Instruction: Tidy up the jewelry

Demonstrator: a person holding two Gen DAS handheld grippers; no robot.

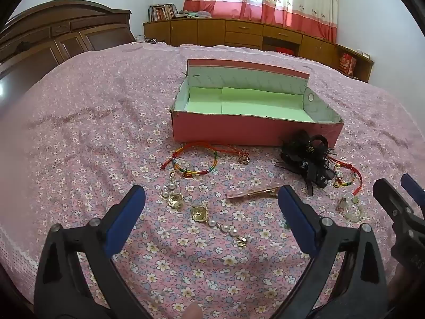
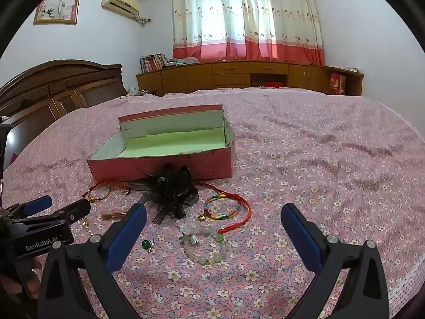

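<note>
Both the left gripper and the right gripper hover spread wide, empty, before the open pink cardboard box, jewelry scattered just beside its front wall.

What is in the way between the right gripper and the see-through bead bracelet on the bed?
Nothing visible. The right gripper is open, and the clear bead bracelet lies on the flowered bedspread just ahead, between its blue fingers. The black bow lies farther off, in front of the pink box.
</note>
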